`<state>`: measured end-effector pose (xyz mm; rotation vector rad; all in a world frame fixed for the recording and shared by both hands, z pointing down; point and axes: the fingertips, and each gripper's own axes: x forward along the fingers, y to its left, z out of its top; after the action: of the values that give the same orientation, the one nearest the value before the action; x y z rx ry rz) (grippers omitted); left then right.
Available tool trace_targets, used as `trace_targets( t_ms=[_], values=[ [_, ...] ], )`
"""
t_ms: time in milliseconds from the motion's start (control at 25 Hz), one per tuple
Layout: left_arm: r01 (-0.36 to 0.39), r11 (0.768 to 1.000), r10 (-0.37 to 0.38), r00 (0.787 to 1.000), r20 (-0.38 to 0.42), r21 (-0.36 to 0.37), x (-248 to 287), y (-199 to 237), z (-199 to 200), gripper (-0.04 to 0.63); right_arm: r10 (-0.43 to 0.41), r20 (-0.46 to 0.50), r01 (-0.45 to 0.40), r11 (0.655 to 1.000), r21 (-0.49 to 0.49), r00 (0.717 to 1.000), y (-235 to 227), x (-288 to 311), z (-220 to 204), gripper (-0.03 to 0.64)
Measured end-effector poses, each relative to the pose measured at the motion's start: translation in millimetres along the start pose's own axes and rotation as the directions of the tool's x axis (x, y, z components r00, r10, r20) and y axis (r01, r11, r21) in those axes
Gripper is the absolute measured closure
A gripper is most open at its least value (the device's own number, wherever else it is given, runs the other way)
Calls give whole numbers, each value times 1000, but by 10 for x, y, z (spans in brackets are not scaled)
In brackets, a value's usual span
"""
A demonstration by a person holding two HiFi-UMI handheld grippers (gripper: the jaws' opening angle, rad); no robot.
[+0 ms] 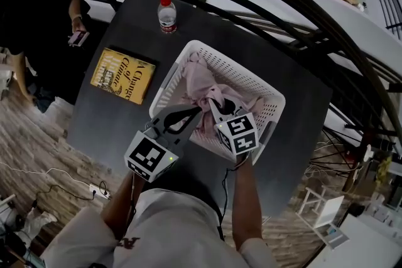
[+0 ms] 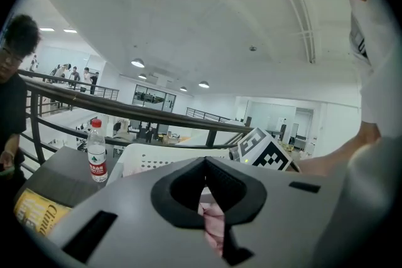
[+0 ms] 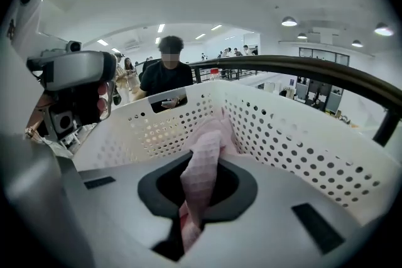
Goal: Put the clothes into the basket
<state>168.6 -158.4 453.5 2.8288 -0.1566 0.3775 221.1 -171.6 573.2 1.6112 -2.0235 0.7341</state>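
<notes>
Both grippers pinch the same pink cloth (image 1: pixel 200 80); the left gripper (image 1: pixel 196 111) has its jaws together on a fold (only a sliver shows between them); the right gripper (image 1: pixel 213 107) clamps another fold, jaws nearly closed; the cloth lies bunched inside the white basket (image 1: pixel 267 92) on the dark table (image 1: pixel 119 128).

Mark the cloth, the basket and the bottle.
cloth (image 1: pixel 196 80): head view, bunched middle.
basket (image 1: pixel 251 80): head view, far perforated wall.
bottle (image 1: pixel 167 17): head view, body below the cap.
</notes>
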Motion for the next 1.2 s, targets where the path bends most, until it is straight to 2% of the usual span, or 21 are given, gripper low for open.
trace_targets(
  t_ms=[440,560,760,1040,1200],
  values=[
    [3,1000,-3,1000,6,6,-16,-14,36,591,-62,-62,58,996,-65,996,-82,51,-118,579],
    [1,1000,-2,1000,9,3,-14,-16,32,591,-88,-73,83,994,-71,993,-126,42,-131,486],
    [-2,1000,2,1000,17,10,-47,-1,59,591,-111,-84,104,991,-84,990,-145,6,-131,395],
    [-3,1000,3,1000,26,20,-86,-33,75,591,-124,-72,116,988,-100,990,-110,-73,-88,380],
    [5,1000,-6,999,40,23,-103,-88,147,591,-150,-33,145,983,-110,988,-120,-189,-2,380]
  ],
)
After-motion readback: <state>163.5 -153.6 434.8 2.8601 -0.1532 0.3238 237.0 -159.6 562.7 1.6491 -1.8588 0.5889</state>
